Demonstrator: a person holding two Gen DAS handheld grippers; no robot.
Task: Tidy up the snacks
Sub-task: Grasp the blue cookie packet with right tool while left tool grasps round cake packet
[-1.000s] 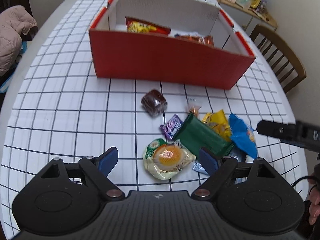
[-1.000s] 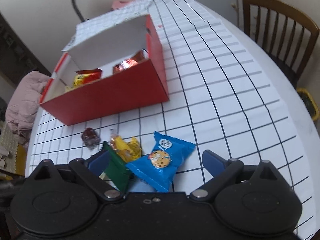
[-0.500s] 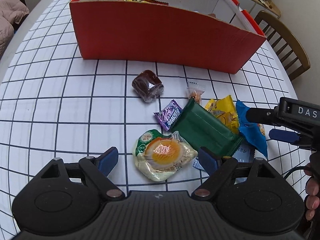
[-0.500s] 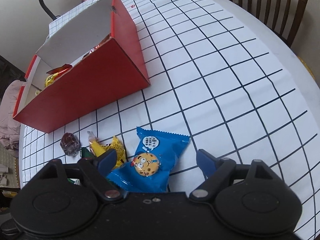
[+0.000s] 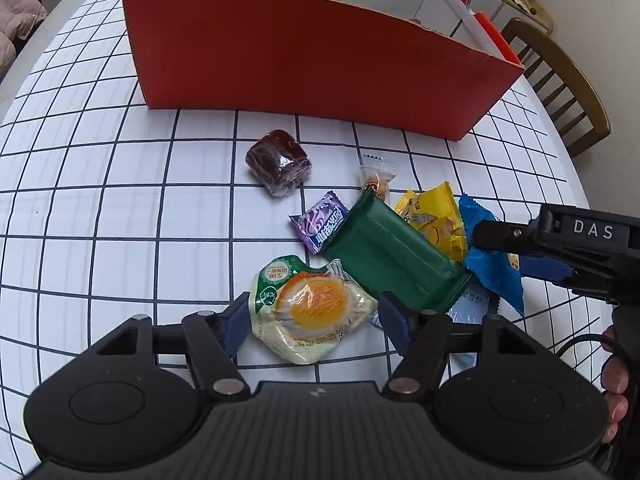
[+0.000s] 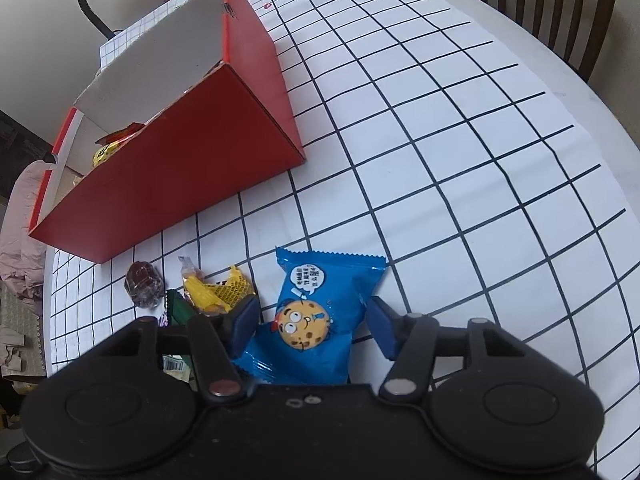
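On the checked cloth, a clear packet with a yellow egg-yolk pastry (image 5: 316, 308) lies between the blue pads of my left gripper (image 5: 314, 316). Its jaws are closing, and both pads touch the packet's sides. The blue cookie packet (image 6: 312, 312) lies between the closing jaws of my right gripper (image 6: 312, 320), with a pad against each edge. That gripper also shows at the right of the left wrist view, over the blue packet (image 5: 492, 272). The red snack box (image 5: 320, 68) stands open-topped behind the pile, with a few packets inside.
Loose snacks lie close by: a green packet (image 5: 392, 264), a purple candy (image 5: 322, 226), a yellow packet (image 5: 436, 220), a small orange sweet (image 5: 378, 178) and a dark brown cake (image 5: 280, 162). A wooden chair (image 5: 560, 84) stands past the table's right edge. A person's hand (image 5: 614, 380) holds the right gripper.
Both grippers came down onto the pile and their jaws narrowed. The left pads now meet the egg-yolk pastry packet. The right pads now meet the blue cookie packet.
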